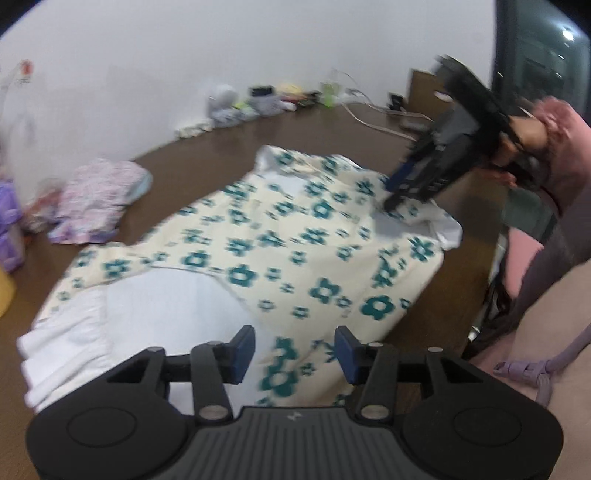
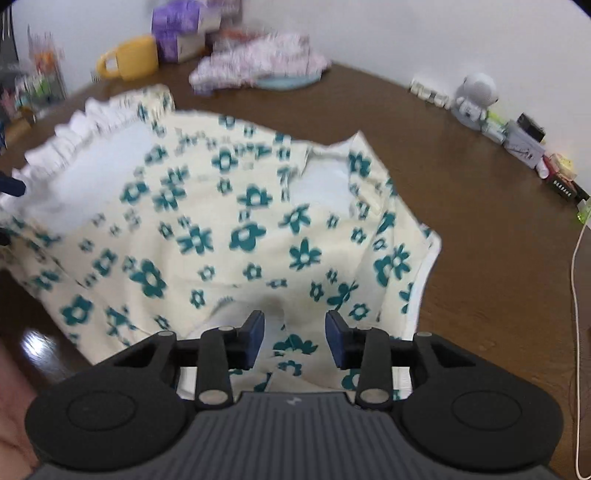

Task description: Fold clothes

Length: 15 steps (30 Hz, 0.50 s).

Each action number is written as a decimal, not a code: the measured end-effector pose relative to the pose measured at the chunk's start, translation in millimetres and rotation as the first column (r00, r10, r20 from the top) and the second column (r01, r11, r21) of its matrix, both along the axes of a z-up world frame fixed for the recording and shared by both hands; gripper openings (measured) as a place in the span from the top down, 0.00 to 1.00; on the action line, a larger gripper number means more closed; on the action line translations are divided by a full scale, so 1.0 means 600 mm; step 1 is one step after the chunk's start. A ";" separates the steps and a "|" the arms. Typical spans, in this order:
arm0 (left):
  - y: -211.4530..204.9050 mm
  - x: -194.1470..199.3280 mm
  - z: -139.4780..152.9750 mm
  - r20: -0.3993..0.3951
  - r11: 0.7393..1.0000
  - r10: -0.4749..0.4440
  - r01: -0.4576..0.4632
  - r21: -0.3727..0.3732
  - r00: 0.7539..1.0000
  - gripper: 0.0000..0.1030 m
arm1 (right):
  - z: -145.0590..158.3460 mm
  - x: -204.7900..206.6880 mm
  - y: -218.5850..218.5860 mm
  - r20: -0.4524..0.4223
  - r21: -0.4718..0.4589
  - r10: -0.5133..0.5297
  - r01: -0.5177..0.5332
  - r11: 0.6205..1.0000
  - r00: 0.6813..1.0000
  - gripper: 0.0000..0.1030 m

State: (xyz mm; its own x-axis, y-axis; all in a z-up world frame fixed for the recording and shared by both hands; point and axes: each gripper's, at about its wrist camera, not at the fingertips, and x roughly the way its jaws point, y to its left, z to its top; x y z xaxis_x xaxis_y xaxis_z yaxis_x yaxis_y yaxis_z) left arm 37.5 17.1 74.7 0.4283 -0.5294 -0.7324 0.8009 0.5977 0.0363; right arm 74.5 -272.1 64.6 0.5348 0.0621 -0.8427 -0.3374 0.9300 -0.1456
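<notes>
A cream garment [image 1: 295, 236] [image 2: 221, 221] printed with teal flowers lies spread on the brown table [image 1: 221, 147] [image 2: 480, 221], its white lining showing at the ruffled hem [image 1: 62, 343] [image 2: 74, 129]. My left gripper [image 1: 295, 354] is open just above the near edge of the garment, beside the white hem, with only cloth showing between its blue pads. My right gripper [image 2: 295, 339] is also open over the opposite end of the garment. In the left wrist view the right gripper [image 1: 389, 199] points down at the far right corner, held by a hand in a pink sleeve [image 1: 554, 147].
A folded pink and purple garment [image 1: 96, 199] [image 2: 258, 59] lies on the table past the spread one. A yellow mug [image 2: 129, 57] and purple boxes [image 2: 184, 33] stand near it. Toys and small items [image 1: 236, 107] [image 2: 476, 96] line the wall. A white cable [image 2: 576, 295] runs along the table's side.
</notes>
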 end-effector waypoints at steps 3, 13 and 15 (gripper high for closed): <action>-0.015 0.007 -0.022 -0.029 1.000 -0.026 0.026 0.014 0.999 0.70 | -0.023 0.012 0.013 0.003 -0.048 0.017 -0.017 0.999 1.000 0.68; -0.010 0.016 -0.060 -0.064 0.999 -0.003 0.005 0.035 0.998 0.75 | 0.006 -0.004 -0.026 0.012 0.111 -0.038 0.036 0.993 0.999 0.91; -0.005 0.016 -0.058 -0.063 1.000 0.005 -0.003 0.025 0.998 0.74 | 0.013 -0.009 -0.035 0.013 0.148 -0.050 0.048 0.988 0.999 0.70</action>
